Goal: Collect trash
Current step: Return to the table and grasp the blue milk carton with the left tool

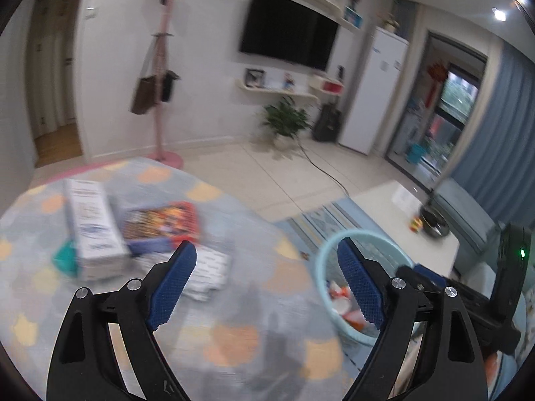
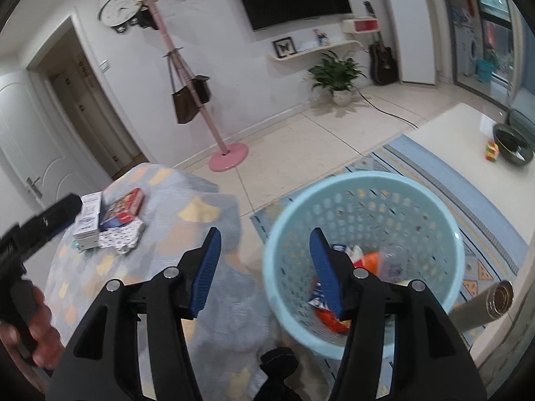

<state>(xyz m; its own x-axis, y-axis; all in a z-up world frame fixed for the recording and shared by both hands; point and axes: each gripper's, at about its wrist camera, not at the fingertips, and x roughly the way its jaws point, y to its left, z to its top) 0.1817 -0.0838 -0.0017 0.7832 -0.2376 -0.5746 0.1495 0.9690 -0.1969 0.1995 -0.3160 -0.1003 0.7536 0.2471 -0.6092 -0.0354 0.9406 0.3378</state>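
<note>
The trash lies in two places. Wrappers [image 2: 337, 320], orange and blue, sit at the bottom of your pale blue perforated basket [image 2: 364, 183], which stands on the patterned rug [image 2: 434, 173] beside the cloth-covered table [image 2: 200, 220]. On that table, three items remain clustered together: a tall white carton [image 1: 93, 224], a red-edged printed box [image 1: 164, 225] touching it, and a white patterned packet [image 1: 209, 267] in front of them.

Your left gripper [image 1: 265, 282] is spread wide above the table edge, nothing between its blue pads [image 1: 174, 282]. Your right gripper [image 2: 265, 269] is partly open and empty, one finger over the basket's mouth, the other over the cloth. Your hand [image 2: 36, 330] grips the left tool's handle. A metal cylinder [image 2: 485, 304] lies right of the basket.
</note>
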